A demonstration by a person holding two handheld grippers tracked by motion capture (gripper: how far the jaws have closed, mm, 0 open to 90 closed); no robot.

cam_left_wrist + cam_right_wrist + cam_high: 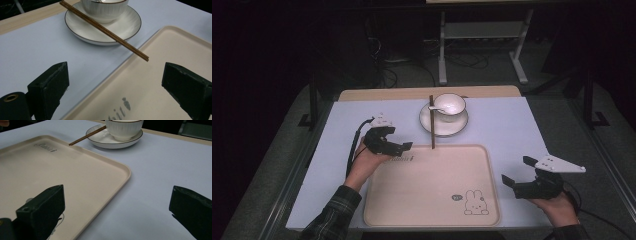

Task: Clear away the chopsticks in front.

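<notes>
My left gripper (398,140) hovers at the far left corner of the tray (422,210), jaws spread wide apart and empty; in the left gripper view the jaws frame the tray's rim and the printed lettering (120,111). My right gripper (518,172) sits off the tray's right edge above the tabletop (507,125), jaws likewise wide apart and holding nothing. Beyond the tray stands a white saucer (457,127) carrying a white bowl (453,106) with a spoon (437,107) lying inside. A pair of brown chopsticks (432,125) rests across the saucer's left rim, just beside the bowl, its near tip reaching to the tray's far edge. The tray is bare, with a rabbit drawing (475,202) near its front right corner.
</notes>
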